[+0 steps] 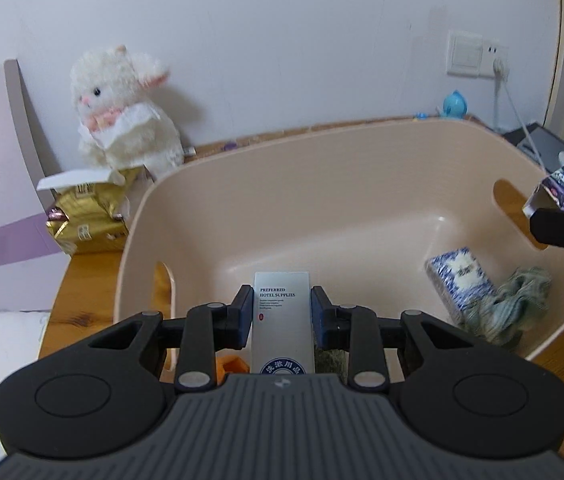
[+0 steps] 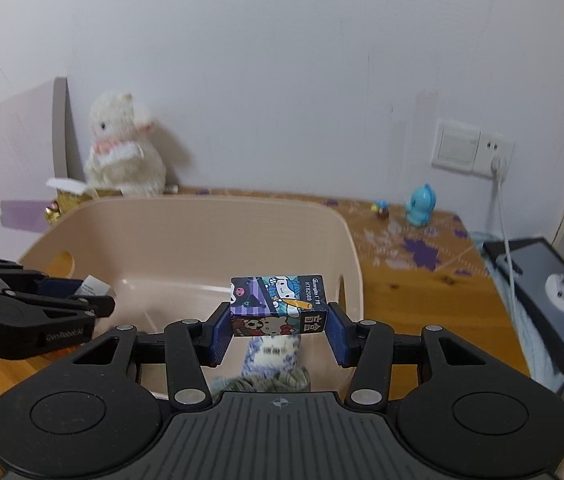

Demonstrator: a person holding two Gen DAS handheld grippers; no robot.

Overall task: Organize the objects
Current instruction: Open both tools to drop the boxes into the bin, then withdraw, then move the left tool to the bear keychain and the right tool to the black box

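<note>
A beige plastic basket stands on the wooden table. My left gripper is shut on a white hotel-supplies box and holds it above the basket's near side. My right gripper is shut on a purple cartoon box and holds it over the basket's right part; it shows in the left wrist view at the right edge. Inside the basket lie a blue-white tissue pack and a grey-green cloth.
A white plush rabbit sits against the wall behind a gold packet. A blue toy figure stands on the table at the back right. A dark device and cable lie at the right.
</note>
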